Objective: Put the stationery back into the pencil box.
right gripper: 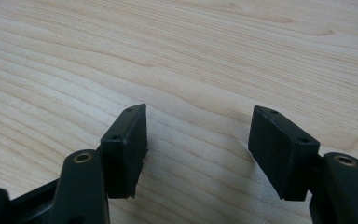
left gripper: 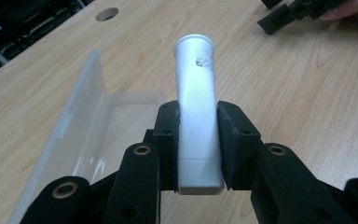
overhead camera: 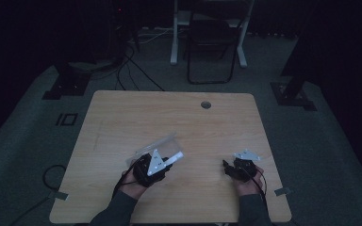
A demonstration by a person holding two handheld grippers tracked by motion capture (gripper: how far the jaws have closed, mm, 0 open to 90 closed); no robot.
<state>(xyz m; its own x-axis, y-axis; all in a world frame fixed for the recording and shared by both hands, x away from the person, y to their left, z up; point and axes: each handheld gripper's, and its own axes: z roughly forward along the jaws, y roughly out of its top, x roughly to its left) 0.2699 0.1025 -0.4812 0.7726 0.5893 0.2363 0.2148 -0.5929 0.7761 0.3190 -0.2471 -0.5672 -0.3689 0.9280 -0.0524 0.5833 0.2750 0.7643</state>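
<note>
My left gripper (left gripper: 198,140) is shut on a white squeeze tube (left gripper: 196,88), gripped near its flat crimped end, with the round cap end pointing away above the wooden table (left gripper: 307,107). An open clear plastic case (left gripper: 98,130) lies just left of the tube, its lid standing up. In the high view the left gripper (overhead camera: 162,162) holds the tube (overhead camera: 173,158) beside the case (overhead camera: 158,143) near the table's front middle. My right gripper (right gripper: 198,140) is open, nothing between its jaws, low over bare wood. It sits at the front right (overhead camera: 228,167) in the high view.
A round cable hole (overhead camera: 206,104) is cut in the table's far side. Beyond the table stand a dark chair (overhead camera: 212,42) and white desk legs on a grey floor with cables. The right gripper (left gripper: 298,11) shows at the top right of the left gripper view.
</note>
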